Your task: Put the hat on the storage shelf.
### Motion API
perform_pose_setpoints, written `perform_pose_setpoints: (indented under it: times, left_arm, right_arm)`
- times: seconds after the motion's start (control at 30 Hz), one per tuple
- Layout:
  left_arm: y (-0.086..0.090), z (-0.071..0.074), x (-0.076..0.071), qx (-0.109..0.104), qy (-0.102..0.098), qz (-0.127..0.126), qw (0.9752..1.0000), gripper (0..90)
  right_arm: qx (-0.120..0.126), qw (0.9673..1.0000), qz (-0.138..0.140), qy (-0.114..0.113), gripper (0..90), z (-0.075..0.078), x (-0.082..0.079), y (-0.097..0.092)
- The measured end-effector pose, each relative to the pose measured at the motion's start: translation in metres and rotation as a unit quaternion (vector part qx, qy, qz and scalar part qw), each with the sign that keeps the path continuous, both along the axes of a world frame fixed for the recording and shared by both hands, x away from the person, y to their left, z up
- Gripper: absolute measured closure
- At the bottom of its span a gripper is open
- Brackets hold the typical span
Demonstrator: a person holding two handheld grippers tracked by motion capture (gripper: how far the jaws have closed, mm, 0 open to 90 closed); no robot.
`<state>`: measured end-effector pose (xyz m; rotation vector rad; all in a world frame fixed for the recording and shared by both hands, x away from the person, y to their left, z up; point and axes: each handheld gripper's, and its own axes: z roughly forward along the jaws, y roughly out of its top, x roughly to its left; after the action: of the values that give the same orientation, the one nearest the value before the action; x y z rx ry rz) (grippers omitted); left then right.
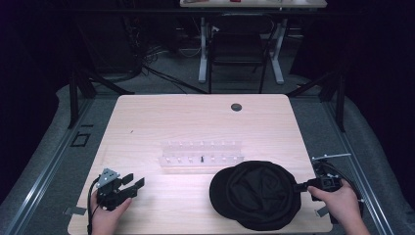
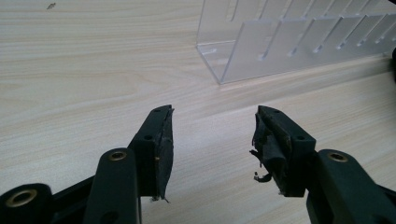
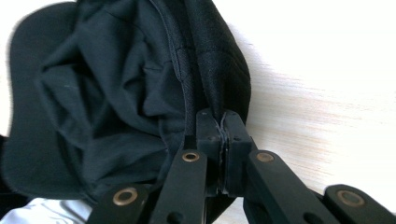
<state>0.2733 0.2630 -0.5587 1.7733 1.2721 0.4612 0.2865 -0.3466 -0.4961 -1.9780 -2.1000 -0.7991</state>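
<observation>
The right gripper (image 3: 223,122) has its jaws pinched together on the rim of a black cap (image 1: 257,194), which lies open side up on the wooden table (image 1: 195,117) just left of it. The left gripper (image 2: 212,133), jaws spread apart, holds nothing; a clear acrylic rack (image 2: 289,42) stands ahead of it.

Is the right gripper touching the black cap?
Touching. In the right gripper view, the right gripper has its jaws shut on the edge of the black cap.

Small dark item in the clear rack (image 1: 201,152) is too small to identify.
</observation>
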Motion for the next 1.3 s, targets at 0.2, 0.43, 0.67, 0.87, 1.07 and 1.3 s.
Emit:
perform_pose_setpoints:
  times: [0.2, 0.43, 0.67, 0.87, 1.07, 1.3]
  left_arm:
    - [0.0, 0.0, 0.0, 0.001, 0.0, 0.001, 1.0, 47.4]
    - [0.0, 0.0, 0.0, 0.001, 0.0, 0.001, 1.0, 47.4]
    - [0.0, 0.0, 0.0, 0.0, 0.001, 0.0, 1.0, 47.4]
    - [0.0, 0.0, 0.0, -0.001, 0.0, 0.0, 1.0, 47.4]
    - [0.001, 0.0, 0.0, -0.002, 0.003, 0.001, 1.0, 47.4]
    - [0.002, 0.0, 0.0, -0.004, 0.003, 0.002, 1.0, 47.4]
  right_arm:
    - [0.024, 0.9997, -0.001, -0.002, 88.4, 0.008, -0.002, -0.001]
    - [0.052, 0.9986, 0.001, -0.001, 88.5, 0.018, -0.004, -0.001]
    - [0.081, 0.9967, 0.001, 0.007, 88.4, 0.027, -0.003, -0.002]
    - [0.15, 0.9886, 0.002, 0.012, 88.4, 0.034, -0.003, -0.004]
    - [0.182, 0.9832, 0.008, 0.008, 88.4, 0.044, -0.001, 0.002]
    - [0.199, 0.9798, 0.014, 0.01, 88.4, 0.055, 0.002, 0.009]
